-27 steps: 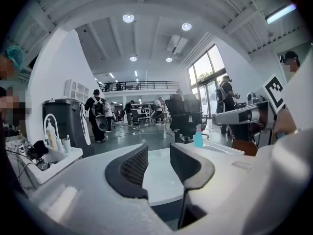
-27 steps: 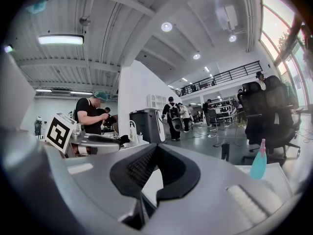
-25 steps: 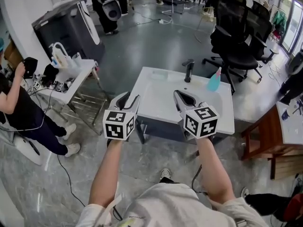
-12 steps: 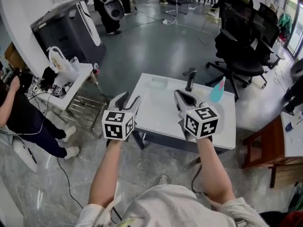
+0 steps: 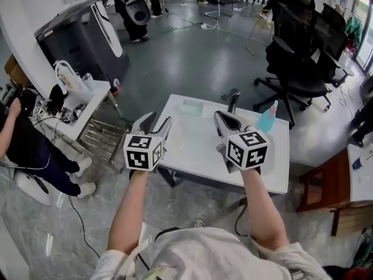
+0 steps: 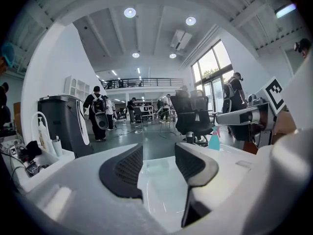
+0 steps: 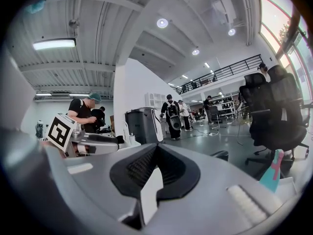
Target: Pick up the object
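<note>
A white table (image 5: 192,150) carries a black upright object (image 5: 232,99), a teal spray bottle (image 5: 267,116) and a small clear tray (image 5: 191,106). I hold both grippers above the table's near edge, short of all three. My left gripper (image 5: 157,120) is over the near left corner; its jaws are opening, and the left gripper view shows only bare table between them (image 6: 159,155). My right gripper (image 5: 220,118) is shut with nothing between its pads (image 7: 156,148). The bottle (image 7: 272,173) and the black object (image 7: 221,154) lie ahead of it to the right.
Black office chairs (image 5: 297,51) stand beyond the table at the right. A cluttered white side table (image 5: 70,104) and a seated person (image 5: 23,144) are at the left, with a dark grey machine (image 5: 81,39) behind. Wooden furniture (image 5: 326,179) is at the right.
The left gripper's jaws have spread wider apart. Both grippers stay above the table's near edge, and the head view has shifted slightly.
</note>
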{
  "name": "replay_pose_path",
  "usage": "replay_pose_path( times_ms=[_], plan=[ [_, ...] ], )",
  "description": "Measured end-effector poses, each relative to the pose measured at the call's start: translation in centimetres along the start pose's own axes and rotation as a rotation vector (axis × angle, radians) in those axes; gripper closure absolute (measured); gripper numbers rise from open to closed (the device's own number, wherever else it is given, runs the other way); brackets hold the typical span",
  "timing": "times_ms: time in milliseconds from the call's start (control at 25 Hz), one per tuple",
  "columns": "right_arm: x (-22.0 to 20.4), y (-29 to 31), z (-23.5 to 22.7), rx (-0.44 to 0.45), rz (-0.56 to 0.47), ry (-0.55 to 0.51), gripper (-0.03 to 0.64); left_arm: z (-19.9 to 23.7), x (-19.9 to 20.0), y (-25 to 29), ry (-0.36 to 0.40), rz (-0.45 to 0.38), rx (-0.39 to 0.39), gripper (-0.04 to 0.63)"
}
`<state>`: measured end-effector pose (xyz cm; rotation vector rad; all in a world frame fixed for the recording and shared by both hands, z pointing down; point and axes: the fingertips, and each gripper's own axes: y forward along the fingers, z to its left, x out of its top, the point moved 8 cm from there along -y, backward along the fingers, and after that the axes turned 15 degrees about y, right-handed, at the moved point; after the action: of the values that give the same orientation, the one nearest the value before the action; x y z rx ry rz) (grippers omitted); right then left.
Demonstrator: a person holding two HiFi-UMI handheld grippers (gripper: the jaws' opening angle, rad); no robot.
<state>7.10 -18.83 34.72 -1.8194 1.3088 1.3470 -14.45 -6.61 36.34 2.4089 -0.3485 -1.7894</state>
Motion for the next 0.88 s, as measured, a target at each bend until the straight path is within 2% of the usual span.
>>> replay_pose_path(
  times_ms=[320, 560, 880],
  plan=[
    [0.6, 1.7, -2.3, -0.025, -0.009, 0.008, 0.614, 0.6, 0.3, 3.2, 0.019, -0.004, -0.027, 0.376],
    [0.6, 4.7, -3.4, -0.052, -0.010, 0.000, 0.614, 2.8, -0.4, 6.1, 0.015, -0.023, -0.046, 0.376],
    [1.3, 9.2, -5.0, -0.141, -0.039, -0.011, 0.614, 5.6, -0.6, 11.7, 0.036, -0.069, -0.158, 0.376]
  ],
)
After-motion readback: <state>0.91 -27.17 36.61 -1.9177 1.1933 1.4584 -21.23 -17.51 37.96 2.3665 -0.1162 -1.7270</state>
